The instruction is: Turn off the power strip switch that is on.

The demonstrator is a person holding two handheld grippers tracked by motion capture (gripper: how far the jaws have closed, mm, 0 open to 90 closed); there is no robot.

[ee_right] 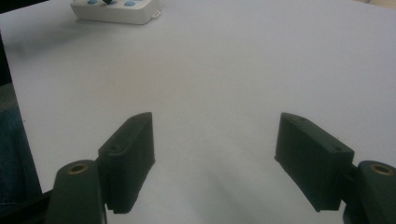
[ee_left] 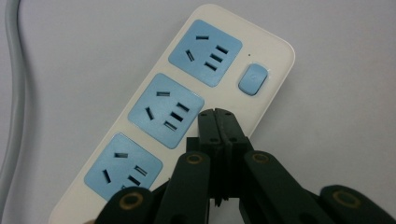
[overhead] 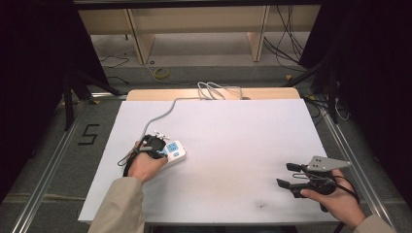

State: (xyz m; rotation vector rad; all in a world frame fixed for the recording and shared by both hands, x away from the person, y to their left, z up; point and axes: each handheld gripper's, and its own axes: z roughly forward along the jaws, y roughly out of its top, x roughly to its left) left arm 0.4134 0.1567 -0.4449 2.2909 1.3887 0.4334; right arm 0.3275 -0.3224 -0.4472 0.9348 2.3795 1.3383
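- My left gripper (ee_left: 219, 116) has its jaws pressed together with nothing between them, tips over the white power strip (ee_left: 187, 107) beside its middle blue socket (ee_left: 166, 109).
- The strip lies on the white table's (overhead: 233, 145) left side.
- My right gripper (overhead: 287, 174) hovers wide open and empty, well apart.

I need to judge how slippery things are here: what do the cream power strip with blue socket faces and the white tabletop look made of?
The cream power strip with blue socket faces looks like smooth moulded plastic: rounded corners and a soft sheen. Its blue switch button looks the same, slightly glossier. The white tabletop looks matt, with no glare; whether it is painted board, foam or laminate cannot be told.
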